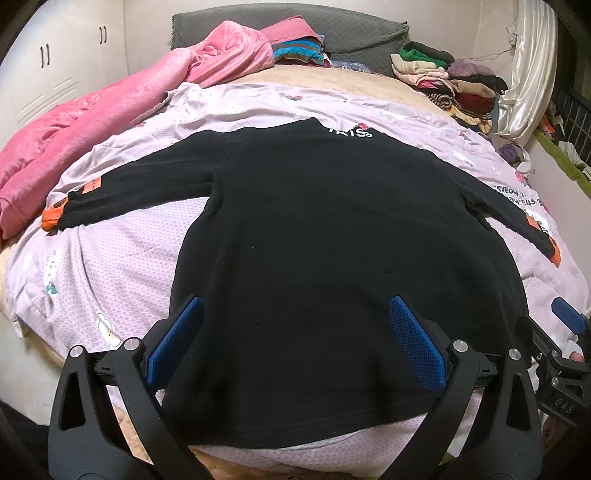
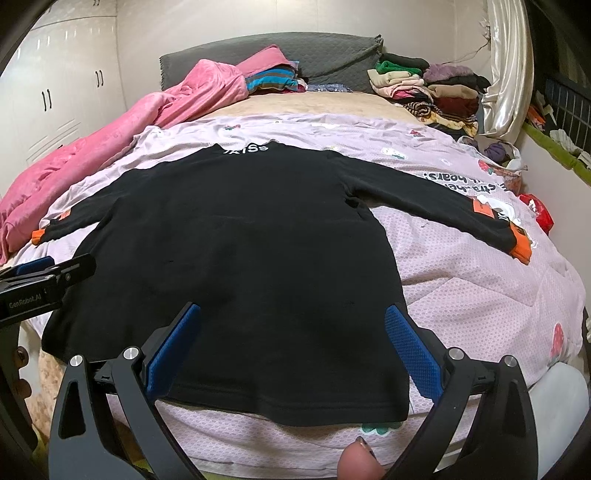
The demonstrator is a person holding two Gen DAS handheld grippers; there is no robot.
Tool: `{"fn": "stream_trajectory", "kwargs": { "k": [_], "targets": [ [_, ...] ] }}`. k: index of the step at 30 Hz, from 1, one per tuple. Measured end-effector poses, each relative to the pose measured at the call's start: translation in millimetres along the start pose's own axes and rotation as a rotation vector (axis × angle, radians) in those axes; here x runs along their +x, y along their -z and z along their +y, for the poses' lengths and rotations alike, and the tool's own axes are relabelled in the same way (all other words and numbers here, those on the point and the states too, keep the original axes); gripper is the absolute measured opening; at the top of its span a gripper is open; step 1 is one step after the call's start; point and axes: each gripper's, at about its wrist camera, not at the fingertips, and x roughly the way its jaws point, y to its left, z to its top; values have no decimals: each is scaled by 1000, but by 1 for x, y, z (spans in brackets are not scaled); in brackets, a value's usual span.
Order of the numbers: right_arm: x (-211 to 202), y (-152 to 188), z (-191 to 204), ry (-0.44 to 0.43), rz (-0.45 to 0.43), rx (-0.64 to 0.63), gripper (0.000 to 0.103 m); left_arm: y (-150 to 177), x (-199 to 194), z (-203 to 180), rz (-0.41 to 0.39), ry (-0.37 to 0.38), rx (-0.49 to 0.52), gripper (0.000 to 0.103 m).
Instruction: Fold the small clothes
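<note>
A black long-sleeved top (image 1: 314,229) with orange cuffs lies spread flat on the lilac printed sheet, collar away from me, hem nearest me; it also shows in the right wrist view (image 2: 236,266). Its left sleeve (image 1: 122,184) and right sleeve (image 2: 443,210) stretch out sideways. My left gripper (image 1: 295,332) is open and empty, hovering over the hem's left half. My right gripper (image 2: 291,336) is open and empty over the hem's right half; one of its blue fingers (image 1: 569,317) shows at the left view's right edge.
A pink blanket (image 1: 92,118) lies bunched along the bed's left side. A pile of folded clothes (image 1: 443,81) sits at the far right by the grey headboard (image 1: 351,33). A red packet (image 2: 539,210) lies at the right edge. White cupboards (image 2: 55,85) stand at left.
</note>
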Motion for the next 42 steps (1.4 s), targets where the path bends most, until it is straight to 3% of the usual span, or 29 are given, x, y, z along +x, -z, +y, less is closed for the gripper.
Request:
{"fn": "stream_trajectory", "kwargs": {
  "k": [29,42],
  "targets": [
    [4,-13,7,-11,2,-12,99,-5,9,8,12,-10,-3,94],
    [30,-51,8,-19,1,16,99,-44,32,18,32,-38,-5,94]
  ]
}}
